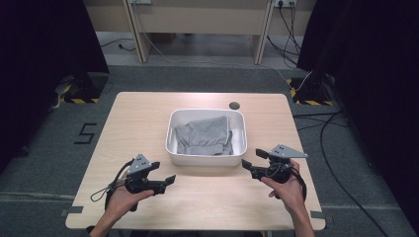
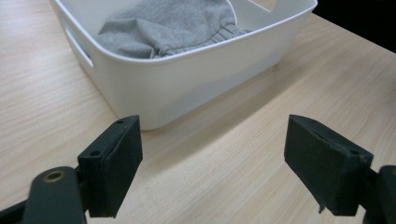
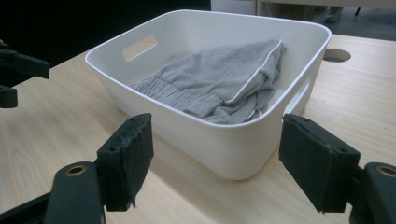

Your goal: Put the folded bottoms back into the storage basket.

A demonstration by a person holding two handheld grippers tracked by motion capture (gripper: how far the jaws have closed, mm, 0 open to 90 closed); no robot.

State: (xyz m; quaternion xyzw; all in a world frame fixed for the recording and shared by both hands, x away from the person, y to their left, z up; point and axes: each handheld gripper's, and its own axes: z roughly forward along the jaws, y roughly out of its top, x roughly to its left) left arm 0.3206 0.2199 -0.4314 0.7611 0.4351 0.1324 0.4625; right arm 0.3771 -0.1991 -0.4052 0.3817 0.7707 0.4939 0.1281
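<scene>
White tub (image 1: 206, 159), centre of wooden table (image 1: 138, 113): holds one crumpled grey garment (image 1: 205, 134), waistband toward the near wall. Left gripper (image 1: 165, 180), near-left of the tub, jaws wide, empty. Right gripper (image 1: 253, 162), near-right, jaws parted, empty. Both aim inward at the tub, seemingly poised to reach for it or its contents

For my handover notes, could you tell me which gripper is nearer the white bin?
The right gripper: its jaws nearly reach the white bin; the left gripper sits further back.
</scene>
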